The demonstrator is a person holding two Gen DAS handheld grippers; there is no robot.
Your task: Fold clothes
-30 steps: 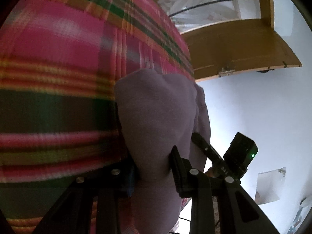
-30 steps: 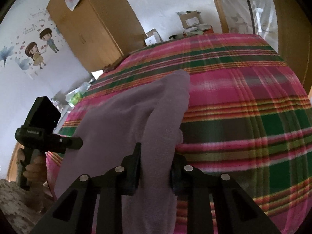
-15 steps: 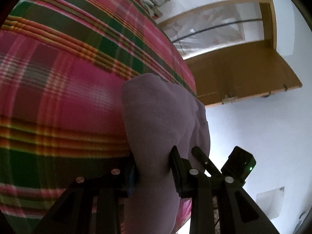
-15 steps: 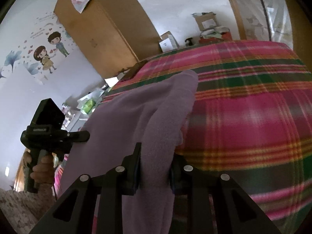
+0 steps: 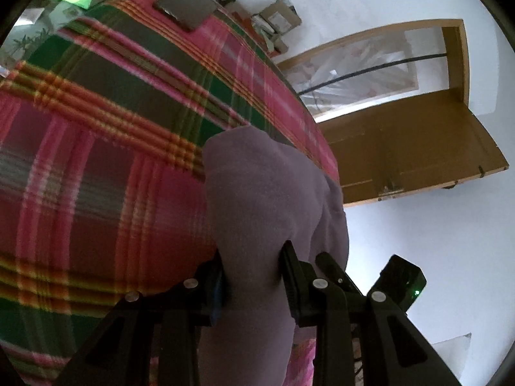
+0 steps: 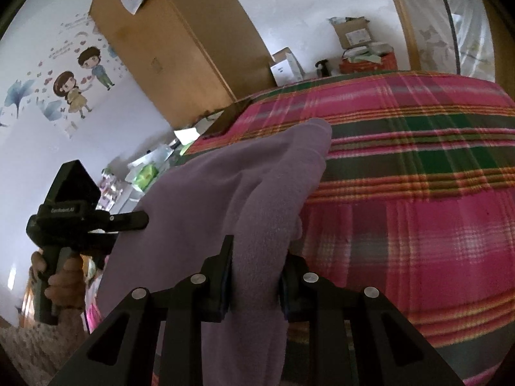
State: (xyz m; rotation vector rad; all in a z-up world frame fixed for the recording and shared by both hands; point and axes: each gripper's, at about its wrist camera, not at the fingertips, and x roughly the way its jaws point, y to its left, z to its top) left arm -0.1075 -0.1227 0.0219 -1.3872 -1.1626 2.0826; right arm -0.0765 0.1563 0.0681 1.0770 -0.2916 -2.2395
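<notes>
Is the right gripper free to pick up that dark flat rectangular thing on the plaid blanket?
Probably not: the right gripper is shut on the purple fleece garment, and the dark flat thing lies beyond it.

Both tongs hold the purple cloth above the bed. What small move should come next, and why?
Probably lower the cloth onto the blanket. Left tongs and right tongs each pinch an edge, and it hangs bunched between them, so it needs laying flat before any fold.
</notes>
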